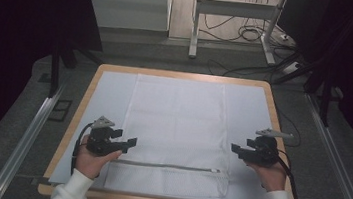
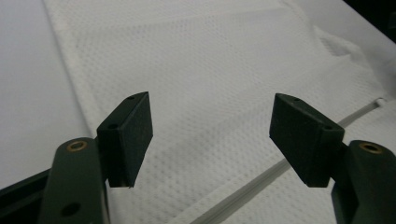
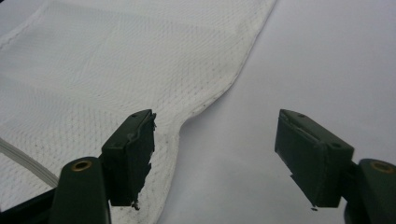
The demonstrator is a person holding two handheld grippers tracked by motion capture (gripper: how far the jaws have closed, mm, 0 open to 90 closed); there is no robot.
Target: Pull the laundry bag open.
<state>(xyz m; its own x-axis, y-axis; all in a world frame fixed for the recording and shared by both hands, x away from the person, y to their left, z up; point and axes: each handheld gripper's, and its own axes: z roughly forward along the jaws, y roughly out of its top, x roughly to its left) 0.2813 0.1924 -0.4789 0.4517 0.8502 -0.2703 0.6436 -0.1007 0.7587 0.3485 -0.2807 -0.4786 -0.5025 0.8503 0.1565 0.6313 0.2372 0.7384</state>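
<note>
Both sleeves are white and end in ribbed cuffs at the wrists. The left gripper (image 1: 129, 143) is a black blocky body topped by a grey three-cornered plate, with a black cable looping off its outer side. The right gripper (image 1: 235, 149) is built the same, its cable trailing behind it. Seen close, each jaw is a dark green arm with a brass-ringed hole, ending in a flat black rectangular pad (image 2: 132, 135) with two small screw holes; the right gripper's pads (image 3: 135, 154) are chipped along their edges.
</note>
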